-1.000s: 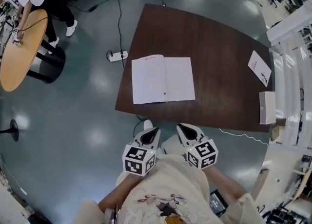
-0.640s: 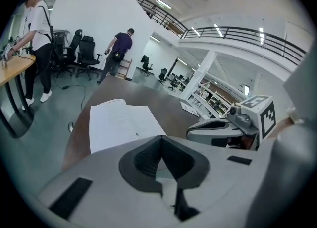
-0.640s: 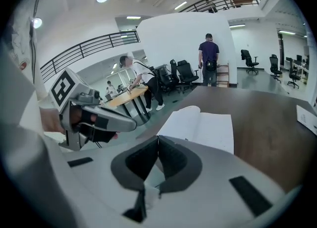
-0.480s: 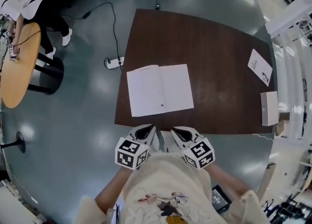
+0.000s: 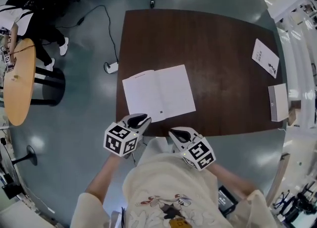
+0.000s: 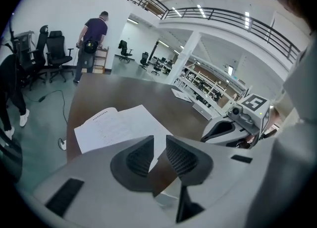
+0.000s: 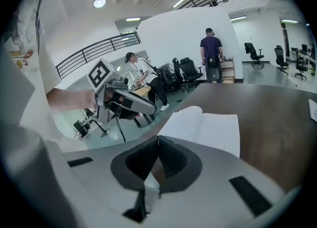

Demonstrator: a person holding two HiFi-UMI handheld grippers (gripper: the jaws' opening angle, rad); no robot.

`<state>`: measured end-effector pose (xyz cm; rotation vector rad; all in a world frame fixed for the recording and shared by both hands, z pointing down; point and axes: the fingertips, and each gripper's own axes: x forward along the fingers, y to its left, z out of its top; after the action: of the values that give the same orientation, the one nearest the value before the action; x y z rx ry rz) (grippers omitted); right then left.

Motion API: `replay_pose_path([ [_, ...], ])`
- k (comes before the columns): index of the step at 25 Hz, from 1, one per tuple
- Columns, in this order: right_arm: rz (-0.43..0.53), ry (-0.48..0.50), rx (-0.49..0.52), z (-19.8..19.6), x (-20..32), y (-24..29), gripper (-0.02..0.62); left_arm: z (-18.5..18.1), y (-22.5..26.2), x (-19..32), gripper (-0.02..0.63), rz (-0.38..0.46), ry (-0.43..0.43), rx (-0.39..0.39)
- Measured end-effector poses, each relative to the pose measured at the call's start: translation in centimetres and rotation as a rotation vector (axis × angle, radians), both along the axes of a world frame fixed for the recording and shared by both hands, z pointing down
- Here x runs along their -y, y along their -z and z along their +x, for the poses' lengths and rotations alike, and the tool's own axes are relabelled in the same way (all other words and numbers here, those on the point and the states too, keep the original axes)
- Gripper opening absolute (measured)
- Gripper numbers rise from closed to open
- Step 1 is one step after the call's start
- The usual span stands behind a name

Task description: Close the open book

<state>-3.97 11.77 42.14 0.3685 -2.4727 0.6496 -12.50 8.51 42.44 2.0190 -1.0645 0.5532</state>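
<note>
The open book (image 5: 158, 93) lies flat, white pages up, near the front left of the dark brown table (image 5: 218, 48). My left gripper (image 5: 141, 120) hangs just off the table's near edge, by the book's near left corner. Its jaws are opening, a narrow gap shows between them, and nothing is in it. The left gripper view has the book (image 6: 119, 125) just beyond those jaws. My right gripper (image 5: 176, 134) is shut and empty, a little short of the table's near edge below the book's right page. In the right gripper view the book (image 7: 203, 125) lies ahead.
A leaflet (image 5: 265, 57) and a white box (image 5: 279, 102) sit at the table's right edge. A power strip (image 5: 111, 67) and its cable lie on the floor left of the table. A round wooden table (image 5: 19, 81) with a person stands far left. Office chairs (image 6: 52, 53) stand behind.
Both grippers have come forward to the table's near edge, the left one also swinging left toward the book's corner. The left jaws have parted slightly.
</note>
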Motion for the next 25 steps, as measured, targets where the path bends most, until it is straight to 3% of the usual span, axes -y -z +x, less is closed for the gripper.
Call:
replay_pose_path([
  [2,-0.011,-0.012,0.002,0.1,0.8,-0.4,0.006,-1.0,-1.0,1.5,0.108,-0.030,-0.041,0.019],
  [6,-0.023,-0.033,0.002,0.2,2.4,-1.3,0.006,-3.1,-2.9,4.9,0.147,-0.063,-0.127,0.104],
  [21,-0.040,-0.050,-0.011,-0.5,9.2,-4.5,0.006,-6.3,-9.5,13.2,0.193,-0.193,-0.429,0.257],
  [25,-0.058,-0.058,-0.013,-0.6,10.6,-5.9,0.006,-6.7,-11.4,15.4,0.201,-0.231,-0.499,0.246],
])
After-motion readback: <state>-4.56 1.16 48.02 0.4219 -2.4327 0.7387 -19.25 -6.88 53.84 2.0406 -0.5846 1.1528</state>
